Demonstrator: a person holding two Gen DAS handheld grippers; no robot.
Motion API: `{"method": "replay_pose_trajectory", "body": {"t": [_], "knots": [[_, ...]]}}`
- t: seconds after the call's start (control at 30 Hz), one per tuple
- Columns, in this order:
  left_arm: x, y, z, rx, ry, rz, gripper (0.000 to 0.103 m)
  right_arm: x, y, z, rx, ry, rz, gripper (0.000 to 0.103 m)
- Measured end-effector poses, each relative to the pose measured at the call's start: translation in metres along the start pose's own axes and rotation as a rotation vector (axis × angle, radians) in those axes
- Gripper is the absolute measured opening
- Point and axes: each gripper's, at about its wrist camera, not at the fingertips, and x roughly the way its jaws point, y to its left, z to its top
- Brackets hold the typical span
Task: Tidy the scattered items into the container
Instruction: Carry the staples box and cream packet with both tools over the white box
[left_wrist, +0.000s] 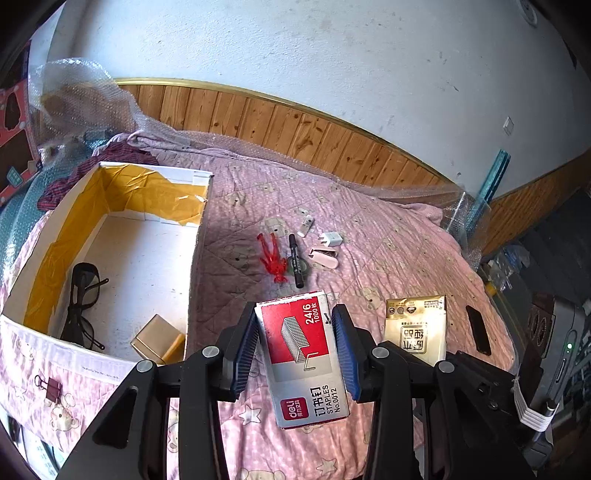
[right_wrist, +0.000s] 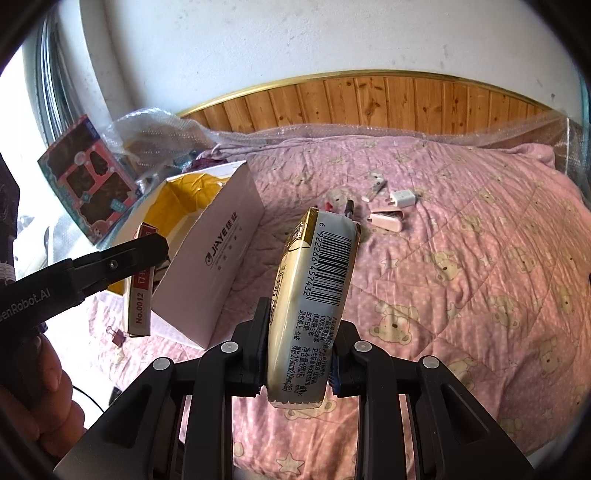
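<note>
My left gripper (left_wrist: 295, 314) is shut on a red and silver staples box (left_wrist: 306, 365), held above the pink quilt just right of the white cardboard container (left_wrist: 147, 258). Dark glasses (left_wrist: 83, 302) and a small gold box (left_wrist: 159, 339) lie inside the container. My right gripper (right_wrist: 303, 332) is shut on a gold tissue pack (right_wrist: 314, 280), held on edge above the quilt. Farther back on the quilt lie a red figure (left_wrist: 273, 258), a black marker (left_wrist: 296, 262), a white charger (left_wrist: 332, 238), a pink case (left_wrist: 324, 256) and a small white piece (left_wrist: 306, 225).
A maroon binder clip (left_wrist: 50, 387) lies on the quilt in front of the container. A red toy package (right_wrist: 88, 184) and bubble wrap (left_wrist: 81, 92) sit behind it. Wood panelling (right_wrist: 369, 99) backs the bed. A hand (right_wrist: 37, 387) holds the left tool.
</note>
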Motion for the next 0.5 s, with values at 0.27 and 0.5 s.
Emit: {"method": "replay_pose_trajectory", "body": {"t": [0.27,0.5], "knots": [[0.009,0.019,0.004,-0.042,0.009,-0.006,0.041,0.016,0.019,0.011,-0.054,0.021,0.023,0.027],[0.013,0.040,0.011,-0.089,0.008,0.002,0.041,0.026,0.033,0.023,-0.093,0.031,0.063,0.027]]}}
